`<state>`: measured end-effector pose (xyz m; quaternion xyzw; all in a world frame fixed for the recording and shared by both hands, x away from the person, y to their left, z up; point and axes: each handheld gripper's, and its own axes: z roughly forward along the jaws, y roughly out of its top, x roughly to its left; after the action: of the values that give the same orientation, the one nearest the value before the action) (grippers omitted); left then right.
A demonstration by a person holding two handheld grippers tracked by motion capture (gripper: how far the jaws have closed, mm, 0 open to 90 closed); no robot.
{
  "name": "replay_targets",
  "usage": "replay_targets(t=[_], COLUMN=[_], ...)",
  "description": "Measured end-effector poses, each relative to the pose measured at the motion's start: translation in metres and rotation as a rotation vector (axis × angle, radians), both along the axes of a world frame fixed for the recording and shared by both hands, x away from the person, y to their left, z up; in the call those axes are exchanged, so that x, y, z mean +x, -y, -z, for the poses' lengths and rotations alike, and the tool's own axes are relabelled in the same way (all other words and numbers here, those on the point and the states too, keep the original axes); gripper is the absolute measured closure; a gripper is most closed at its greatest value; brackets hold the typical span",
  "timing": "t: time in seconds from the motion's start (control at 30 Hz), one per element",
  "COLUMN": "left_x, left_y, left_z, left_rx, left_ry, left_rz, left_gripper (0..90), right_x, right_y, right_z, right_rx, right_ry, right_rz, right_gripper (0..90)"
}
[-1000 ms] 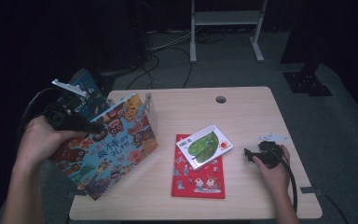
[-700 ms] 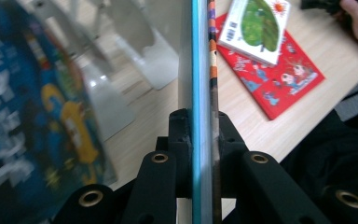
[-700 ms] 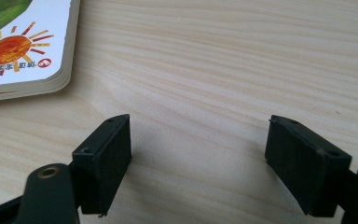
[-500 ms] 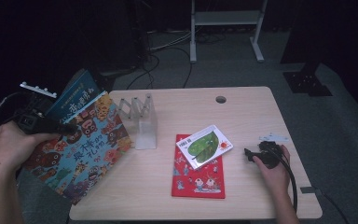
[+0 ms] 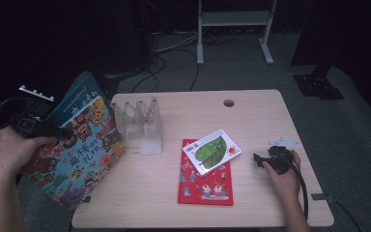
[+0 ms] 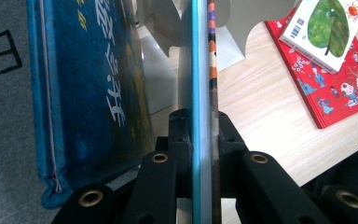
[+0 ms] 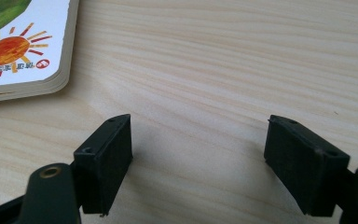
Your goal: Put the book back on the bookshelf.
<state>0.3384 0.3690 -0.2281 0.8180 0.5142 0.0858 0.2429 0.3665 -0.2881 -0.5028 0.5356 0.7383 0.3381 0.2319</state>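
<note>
A colourful picture book [image 5: 77, 150] is clamped by the left gripper [image 6: 200, 140] at the left edge of the high view, off the table; a blue book [image 6: 88, 93] lies behind it. The rack [image 5: 140, 123] is empty, so no book is placed yet. The right gripper [image 7: 198, 154] rests half open, holding nothing, at lower right, with the red book [image 5: 205, 176] and leaf book [image 5: 211, 151] left.

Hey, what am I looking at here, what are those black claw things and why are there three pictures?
A person holds a hand-operated two-jaw gripper in each hand. The high view looks down on a wooden table; the other two pictures come from cameras riding on the grippers. The left gripper is clamped on a colourful picture book, beside a blue book. The right gripper rests open, holding nothing. On the table: a clear book rack and a leaf-cover book lying on a red book.
</note>
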Motion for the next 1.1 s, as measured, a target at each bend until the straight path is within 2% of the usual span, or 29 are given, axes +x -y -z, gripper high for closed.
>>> replay_targets(t=[0.6,0.9,1.1], left_x=[0.019,0.04,0.044], left_y=[0.01,0.021,0.021], left_z=[0.005,0.008,0.008], left_rx=[0.008,0.027,0.018], left_ry=[0.037,0.059,0.079], left_rz=[-0.074,-0.123,-0.163], left_gripper=[80.4,80.4,80.4], right_x=[0.0,0.0,0.0], right_y=[0.0,0.0,0.0], right_z=[0.0,0.0,0.0], right_rx=[0.001,0.001,-0.002], right_ry=[-0.001,0.0,0.0], right_rz=[0.001,0.001,0.0], right_gripper=[22.3,22.3,22.3])
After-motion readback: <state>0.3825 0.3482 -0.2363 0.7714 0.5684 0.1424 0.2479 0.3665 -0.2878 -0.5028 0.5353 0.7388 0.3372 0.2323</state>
